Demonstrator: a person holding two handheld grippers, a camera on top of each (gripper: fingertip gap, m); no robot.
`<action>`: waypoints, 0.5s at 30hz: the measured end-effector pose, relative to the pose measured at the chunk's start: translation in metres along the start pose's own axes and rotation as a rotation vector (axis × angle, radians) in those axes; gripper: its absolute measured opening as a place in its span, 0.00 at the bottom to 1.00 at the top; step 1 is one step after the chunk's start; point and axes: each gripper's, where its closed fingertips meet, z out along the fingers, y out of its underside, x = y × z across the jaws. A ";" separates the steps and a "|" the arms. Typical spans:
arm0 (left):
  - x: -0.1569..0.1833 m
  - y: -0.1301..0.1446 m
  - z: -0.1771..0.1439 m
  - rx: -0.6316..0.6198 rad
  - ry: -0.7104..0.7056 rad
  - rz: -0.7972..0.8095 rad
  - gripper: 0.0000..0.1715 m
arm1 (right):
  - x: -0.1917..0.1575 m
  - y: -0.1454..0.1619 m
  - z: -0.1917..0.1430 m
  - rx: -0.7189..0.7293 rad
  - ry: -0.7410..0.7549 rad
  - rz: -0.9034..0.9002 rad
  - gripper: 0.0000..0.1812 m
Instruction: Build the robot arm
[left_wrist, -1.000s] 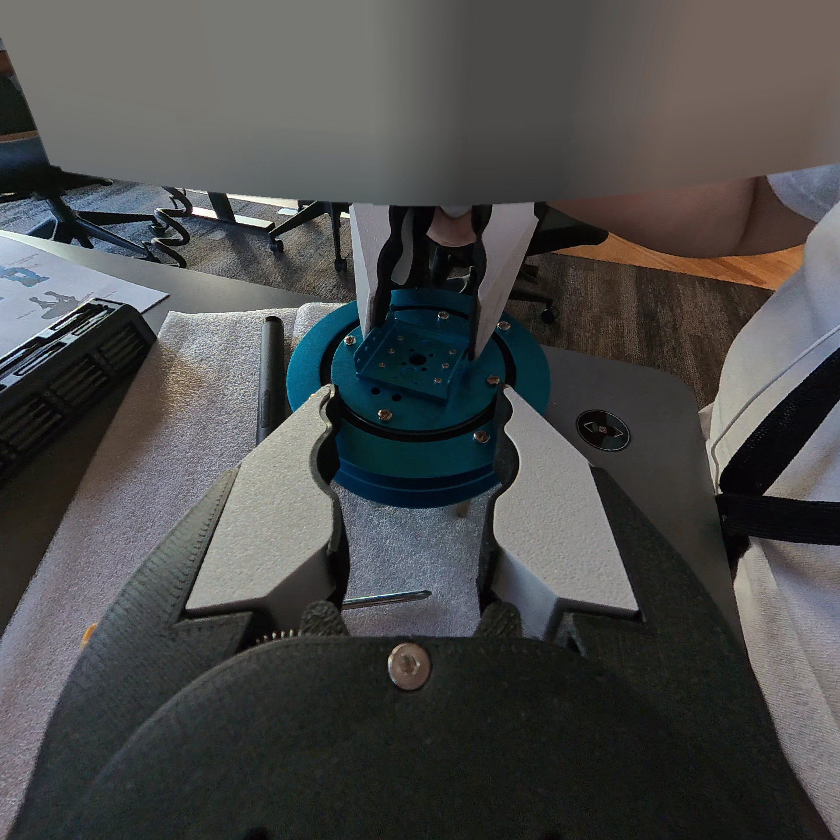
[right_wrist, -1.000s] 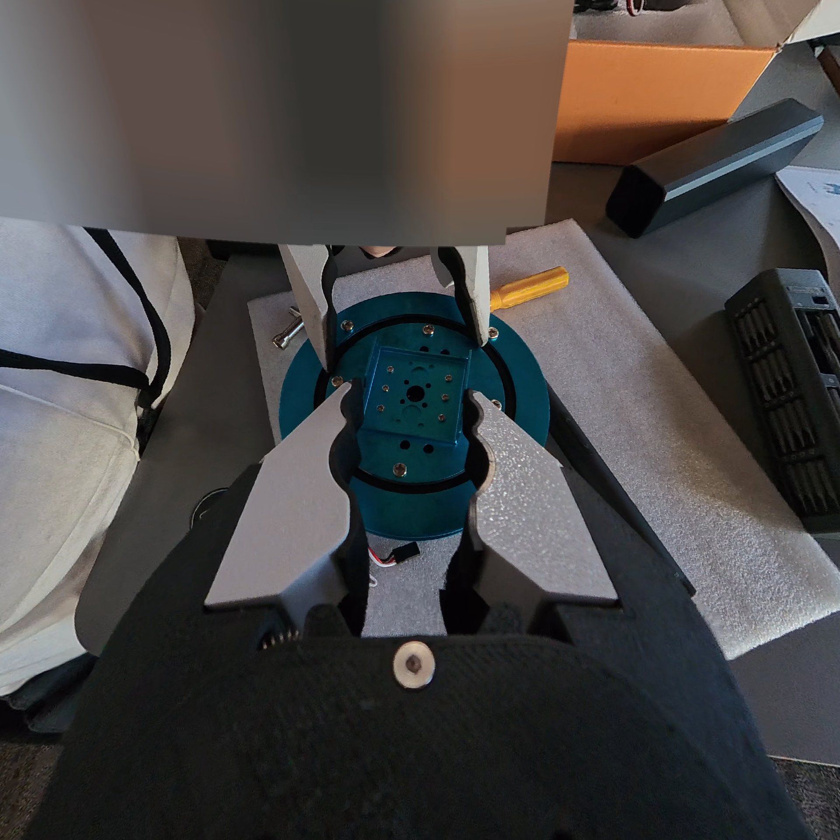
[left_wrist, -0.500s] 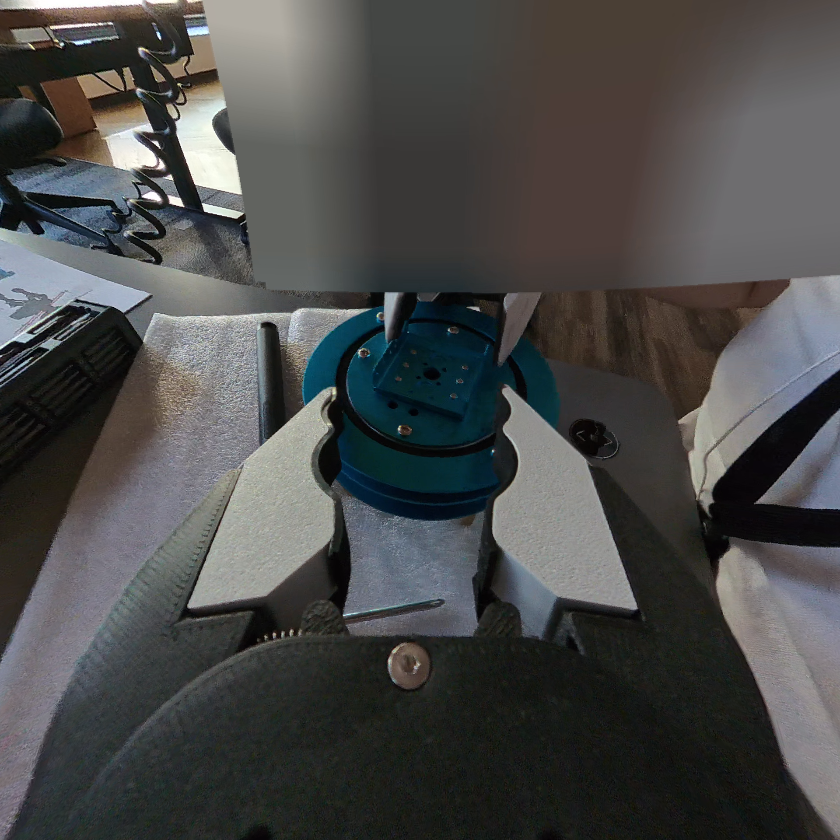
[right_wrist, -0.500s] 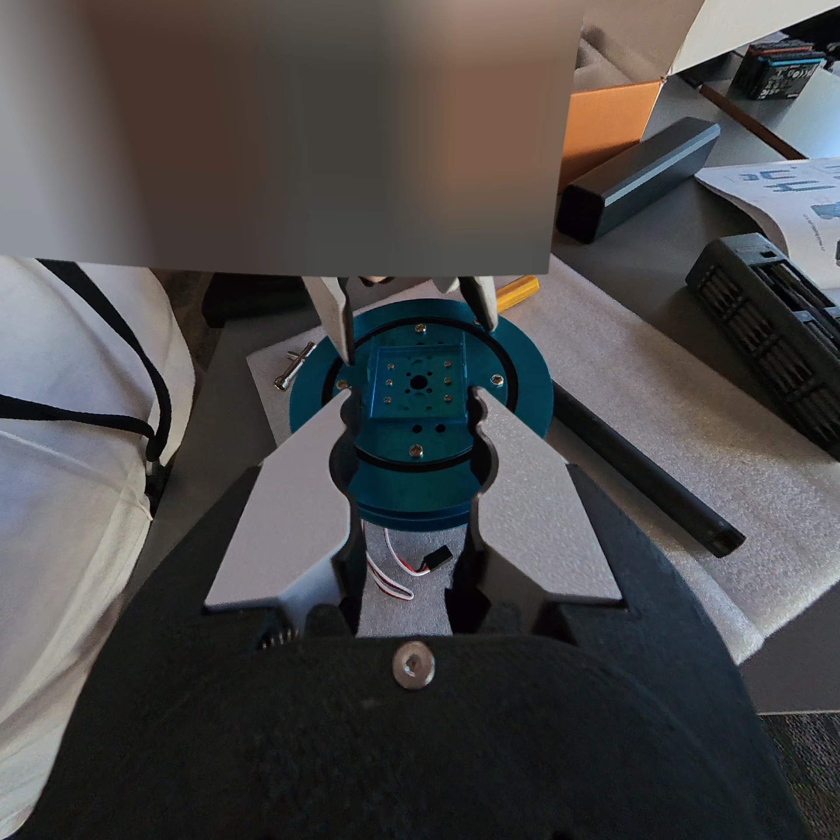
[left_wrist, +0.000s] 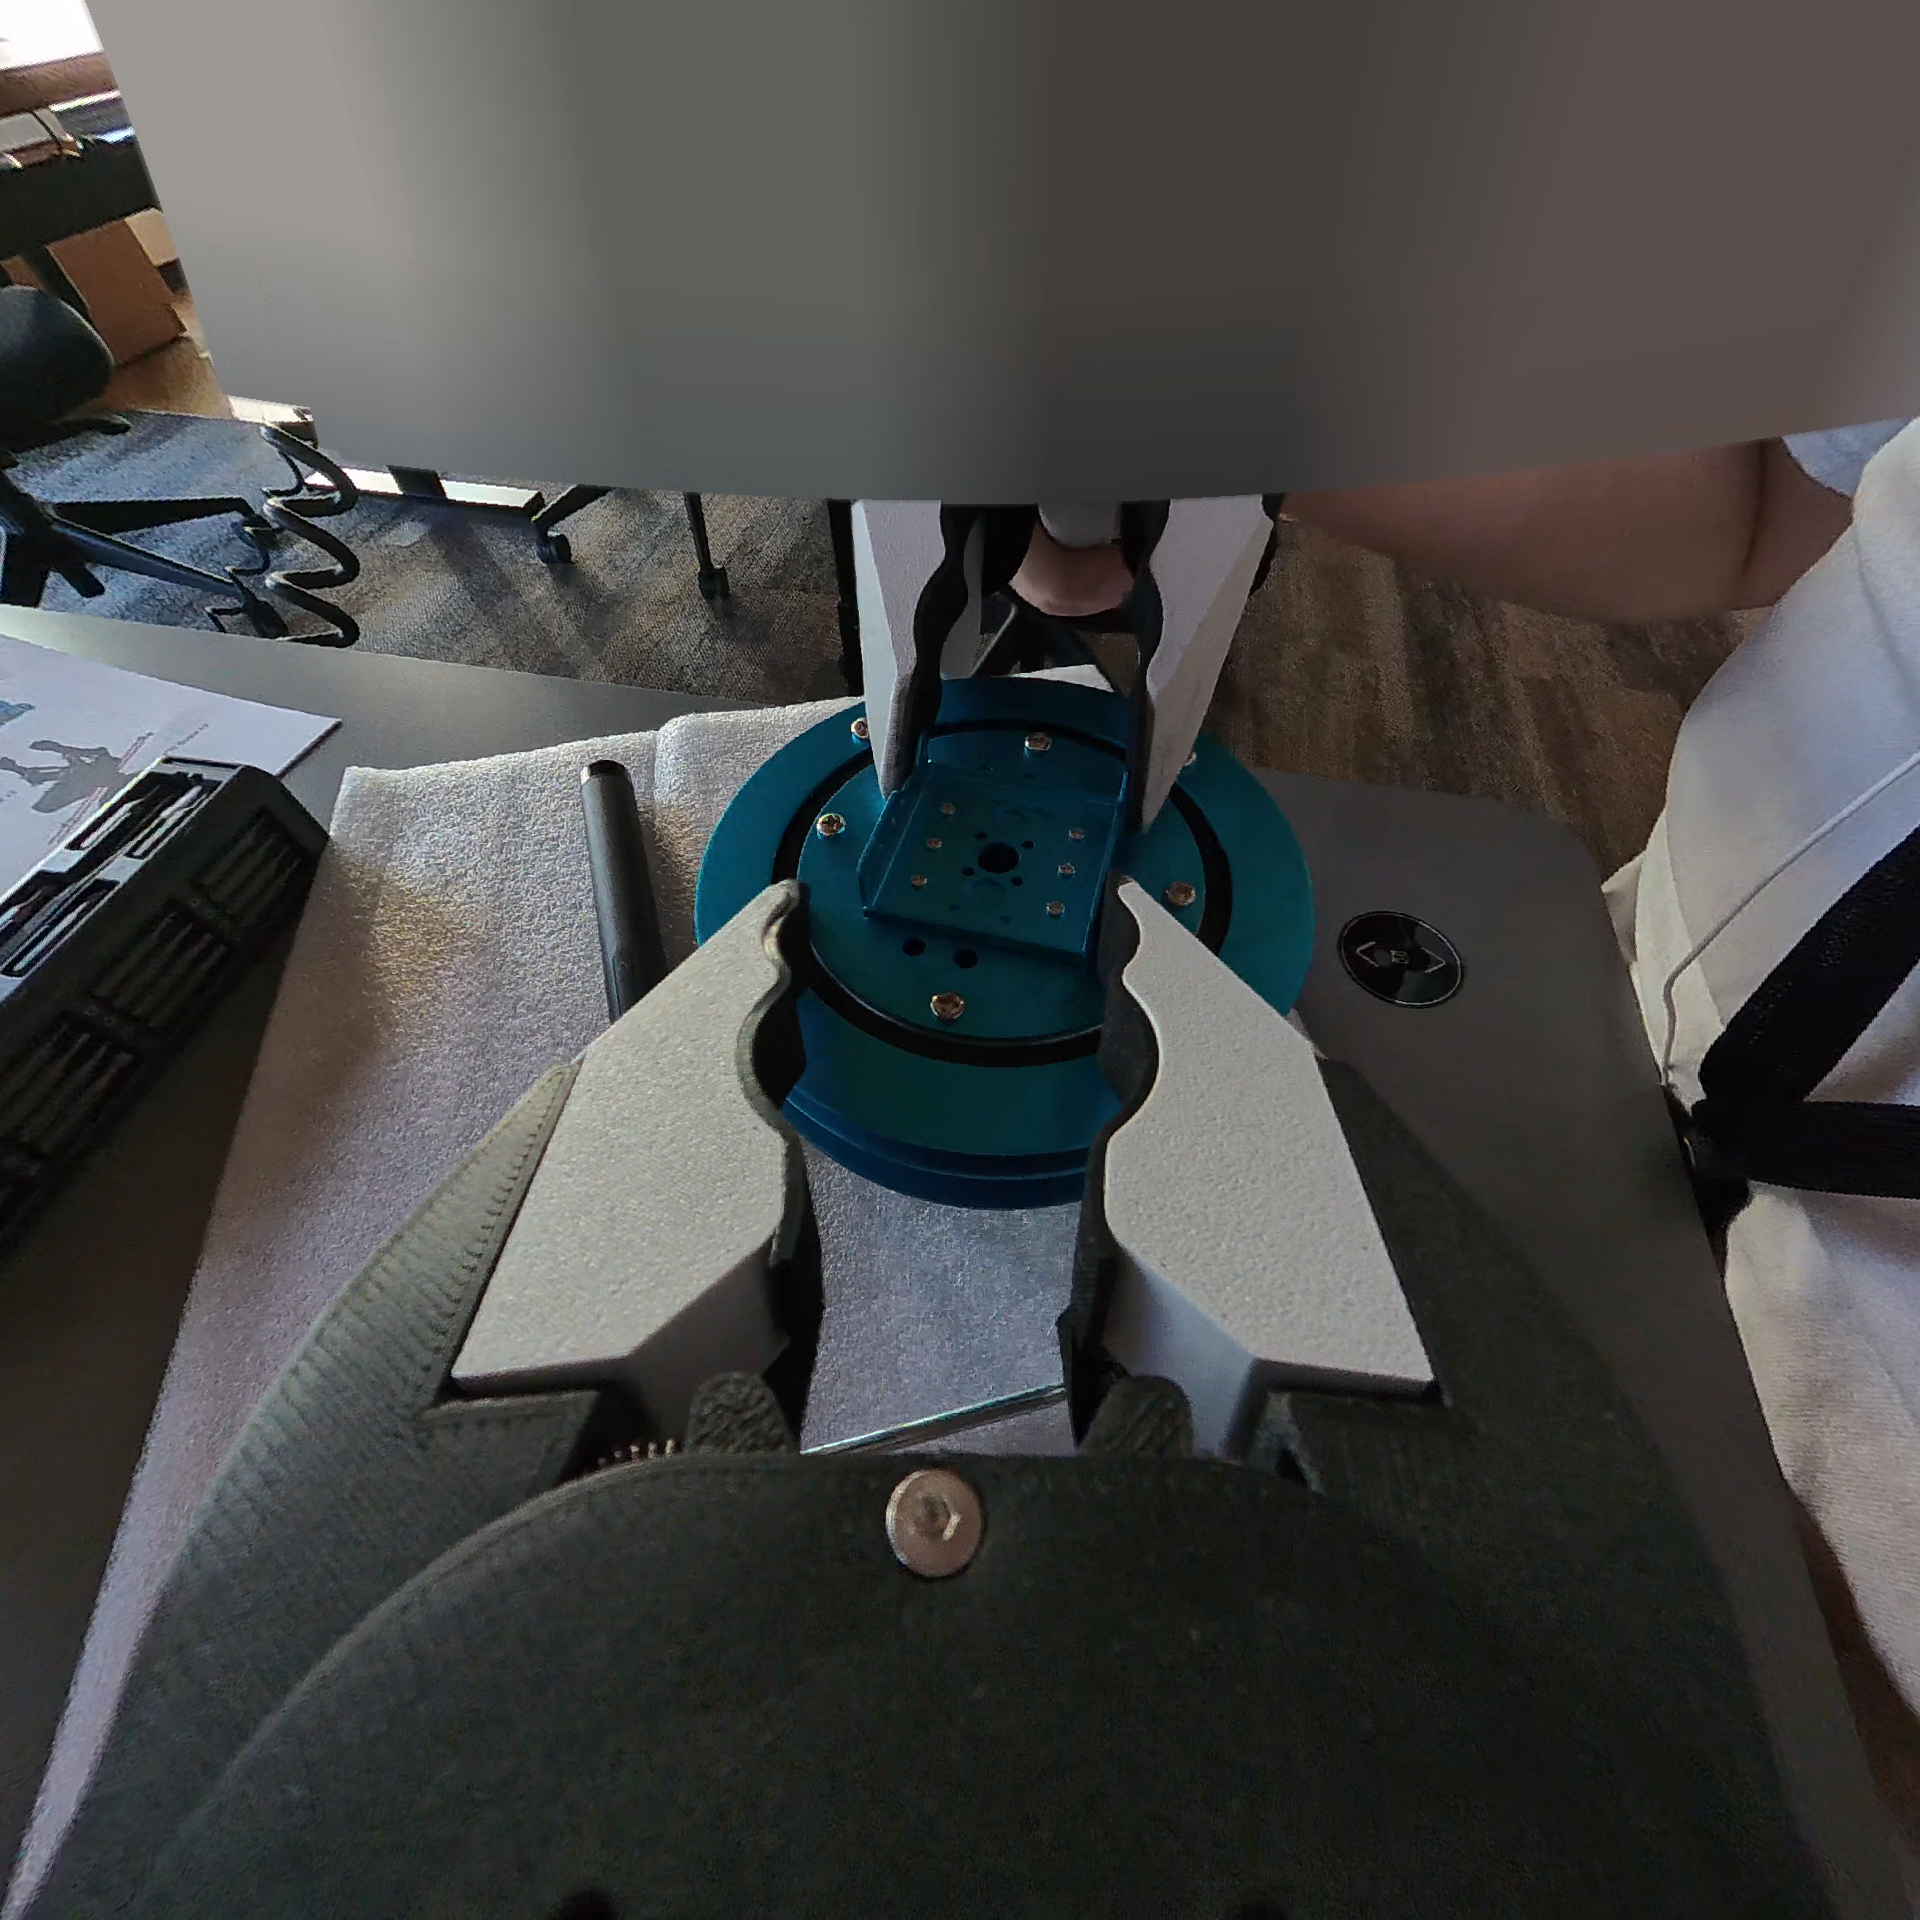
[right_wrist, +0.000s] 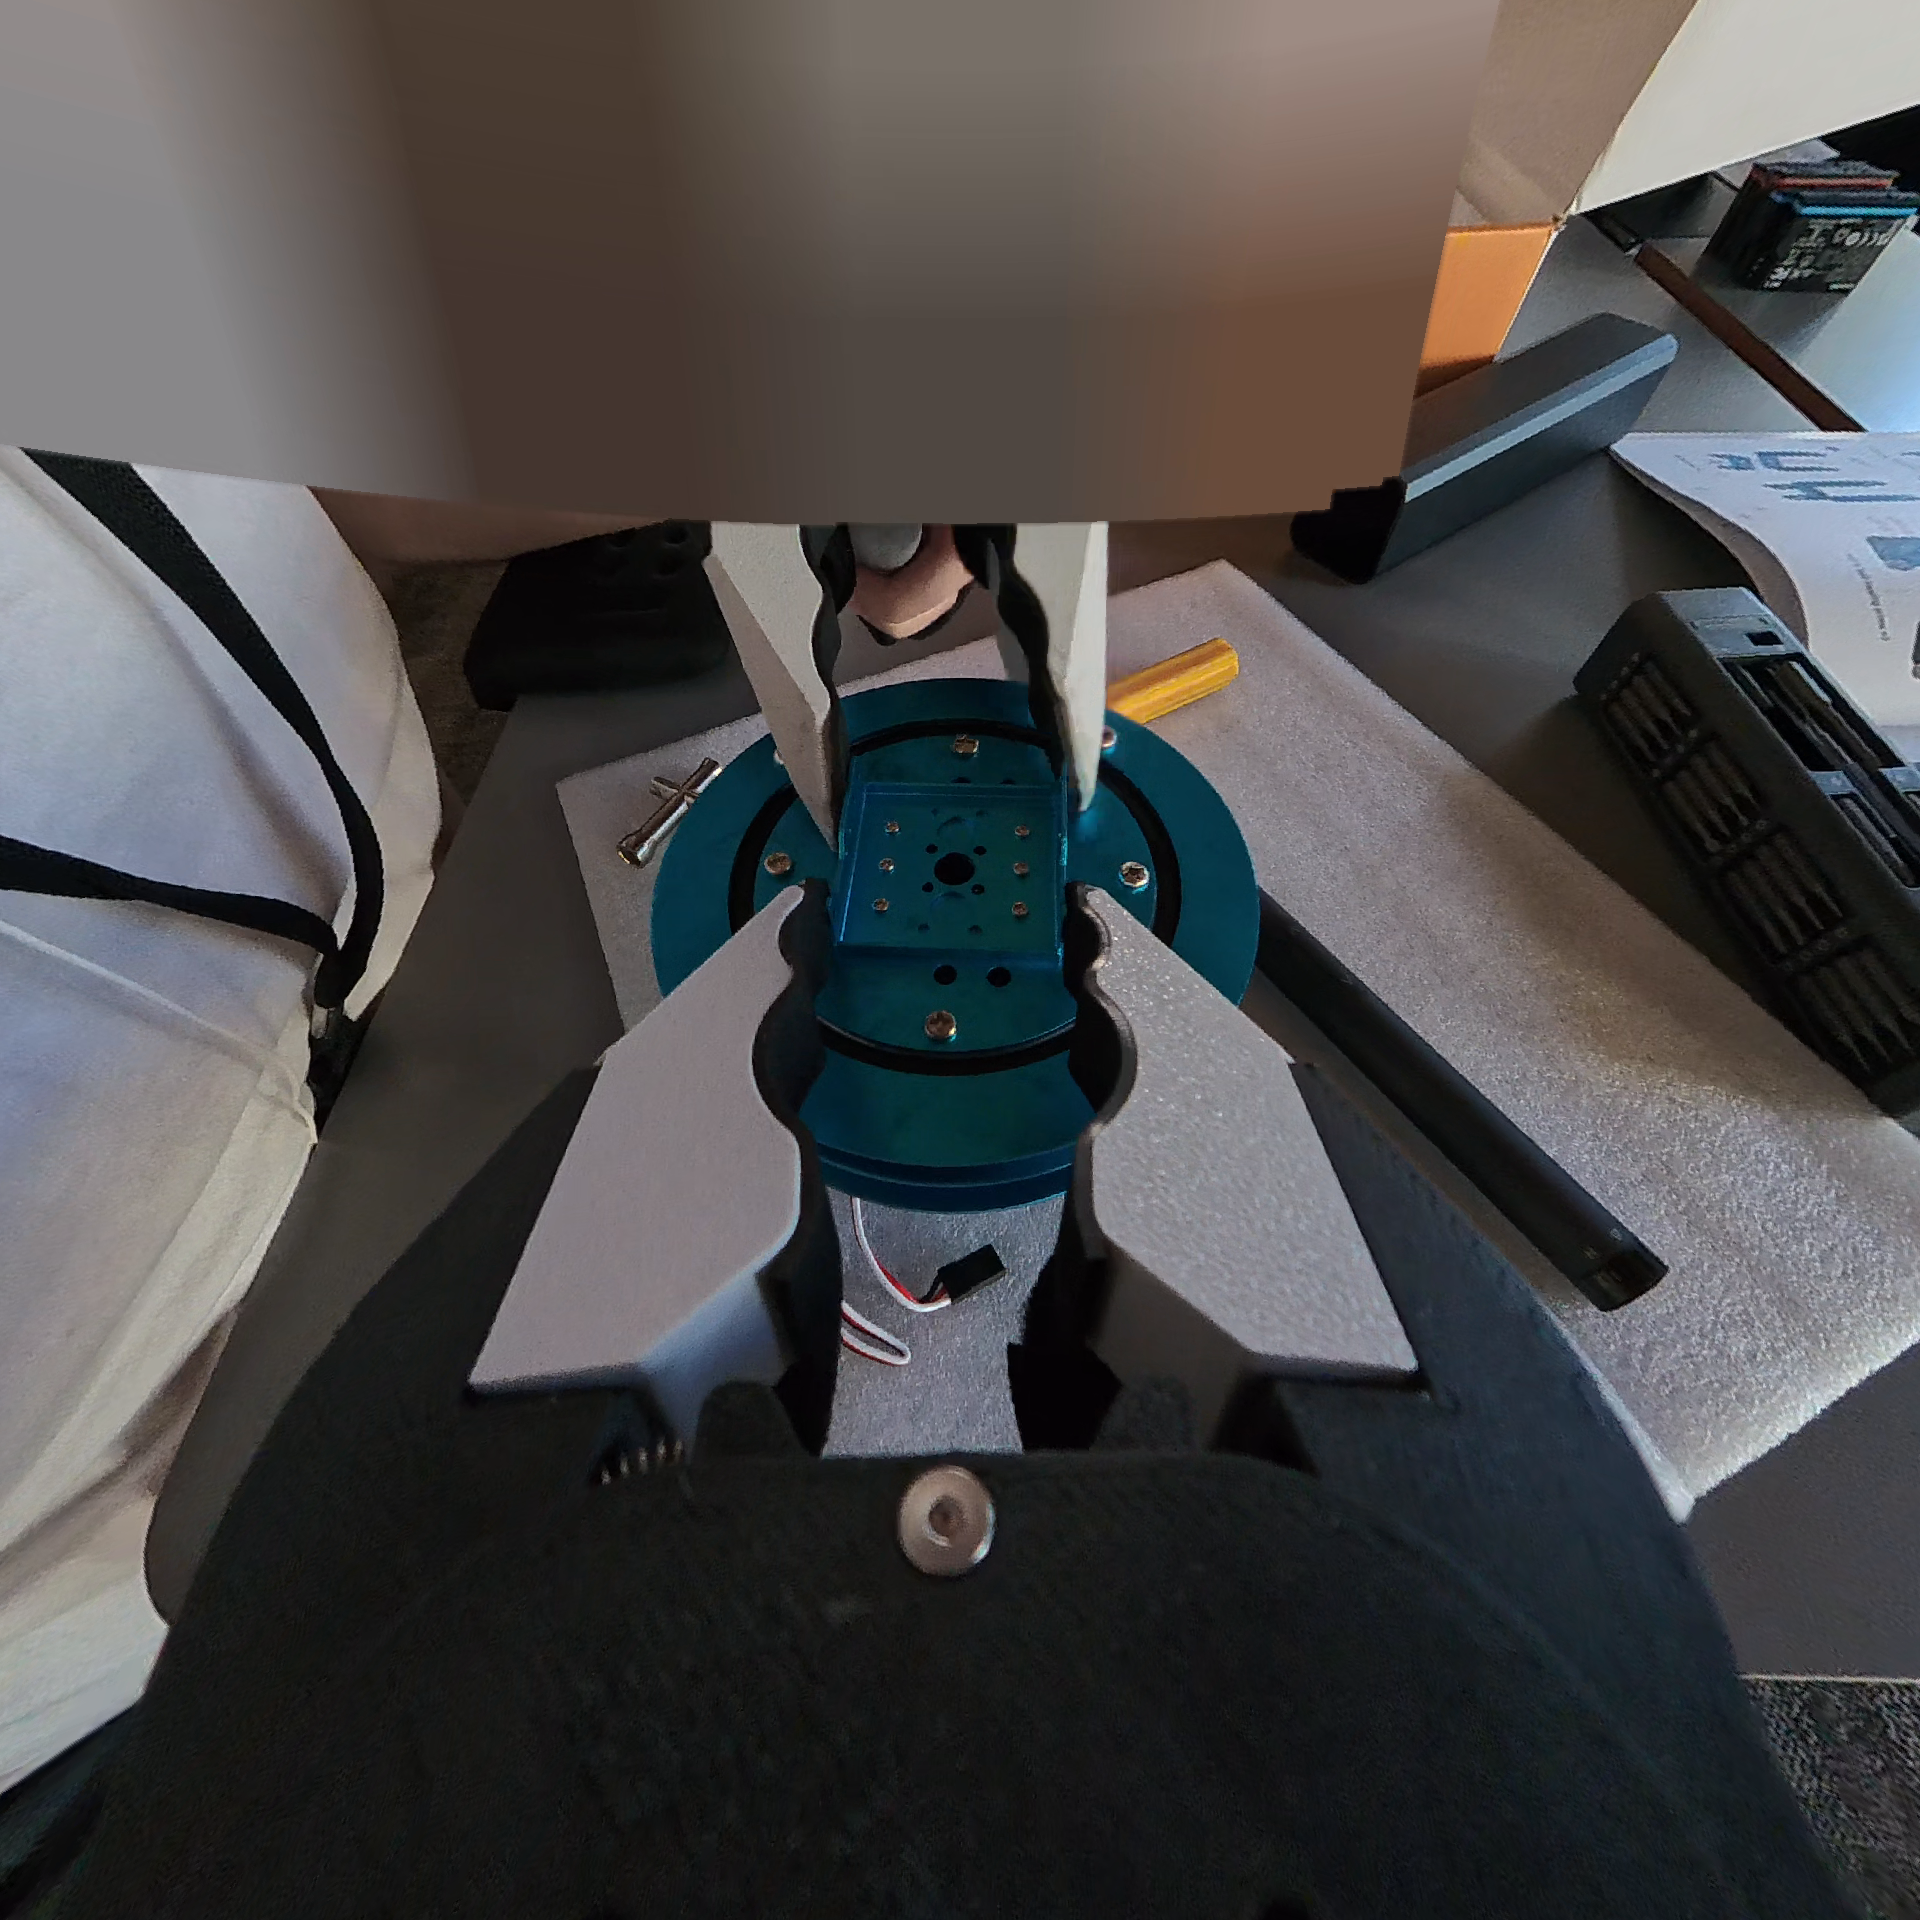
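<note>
A blue round base (left_wrist: 935, 1101) with a square blue bracket (left_wrist: 987, 862) screwed on top sits on a white foam pad (left_wrist: 416, 987). My left gripper (left_wrist: 958, 896) reaches over the base, jaws a little wider than the bracket, with a gap showing at its left finger. My right gripper (right_wrist: 943, 896) faces it from the other side, jaws closed against the sides of the bracket (right_wrist: 951, 873). Each gripper's tips show in the other's view at the bracket's far corners. A wire with a black plug (right_wrist: 935, 1288) comes out from under the base (right_wrist: 935, 1122).
A black driver handle (left_wrist: 623, 904) lies beside the base. A black bit case (left_wrist: 125, 956) and a printed sheet are on the table. A yellow handle (right_wrist: 1174, 681), a small metal cross key (right_wrist: 670, 816), a dark long box (right_wrist: 1507, 436) and a person's white shirt (left_wrist: 1787, 935) are close by. The black bit case (left_wrist: 125, 956) is about 20 cm from both grippers' fingertips. It is also in sight in the right wrist view (right_wrist: 1811, 875).
Both views have tilted and shifted around the base. My left jaws have closed in a little and moved forward to the bracket. The bracket now sits square between my right fingers.
</note>
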 end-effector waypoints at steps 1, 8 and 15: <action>0.002 0.000 0.000 0.005 0.011 0.004 0.26 | 0.000 0.000 0.000 -0.003 0.003 0.008 0.25; 0.004 0.000 0.000 0.013 0.032 -0.006 0.26 | -0.002 0.000 0.000 0.016 0.096 0.079 0.25; 0.006 -0.001 0.000 0.020 0.042 -0.021 0.26 | -0.004 0.001 -0.001 0.041 0.197 0.119 0.25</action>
